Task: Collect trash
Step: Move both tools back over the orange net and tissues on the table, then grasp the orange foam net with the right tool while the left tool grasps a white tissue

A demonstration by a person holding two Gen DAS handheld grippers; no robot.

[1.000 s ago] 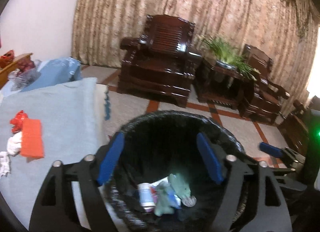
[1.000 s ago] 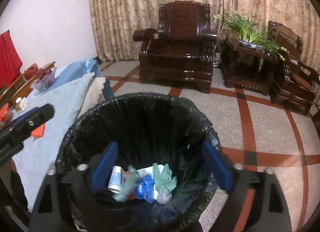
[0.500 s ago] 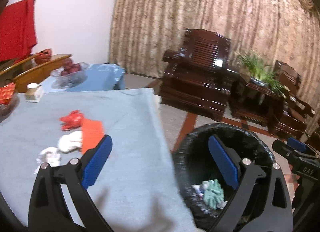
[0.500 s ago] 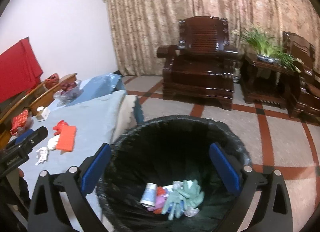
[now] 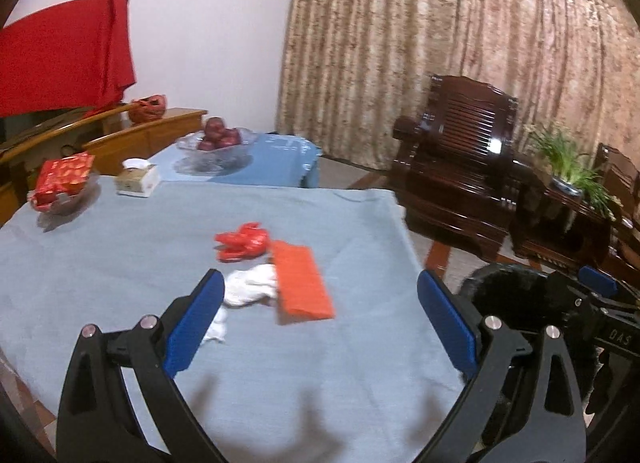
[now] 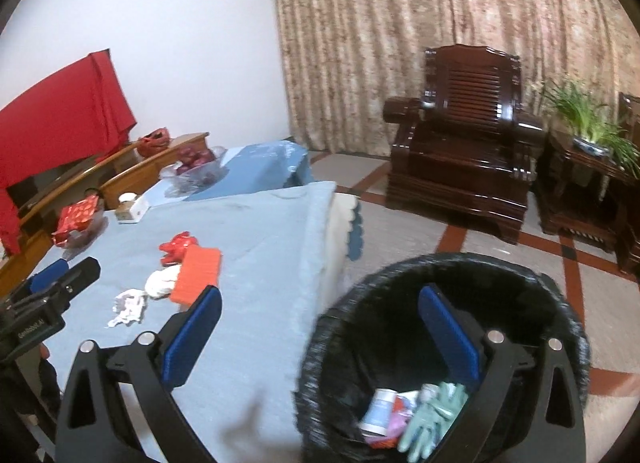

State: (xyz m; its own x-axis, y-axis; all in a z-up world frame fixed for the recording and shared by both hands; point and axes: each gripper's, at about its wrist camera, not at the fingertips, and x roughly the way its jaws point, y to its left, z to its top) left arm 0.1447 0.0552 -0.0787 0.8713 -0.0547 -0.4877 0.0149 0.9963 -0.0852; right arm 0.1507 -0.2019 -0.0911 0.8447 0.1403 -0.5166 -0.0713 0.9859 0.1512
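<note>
**Heading back to the table for the rest of the trash**

Swinging from the bin toward the table, both grippers empty. Left gripper spread wide over the blue tablecloth, nothing between the pads; its jaws have just been opening. Right gripper also spread wide and holding nothing, jaws just opened a bit more; one finger reads over the cloth, the other over the black-lined trash bin.

Bin stands on the floor just beside the table's right edge, probably so drops need only a short swing. Already inside: a small white cup, a green glove, some red and pink scraps.

Trash not yet collected sits clustered mid-table, nearer the right edge:
- crumpled red wrapper, farthest back
- orange flat pack, touching the wrapper and overlapping the tissue
- white crumpled tissue, just ahead of the left gripper's left finger
- smaller white paper scrap, nearer the front edge, partly hidden behind the left finger in the left wrist view

Fruit bowl, tissue box and red packet dish along the far and left edges look like keepers, not trash.

Judgement: about halfway; wide jaws suit the next grab, likely tissue or orange pack.
</note>
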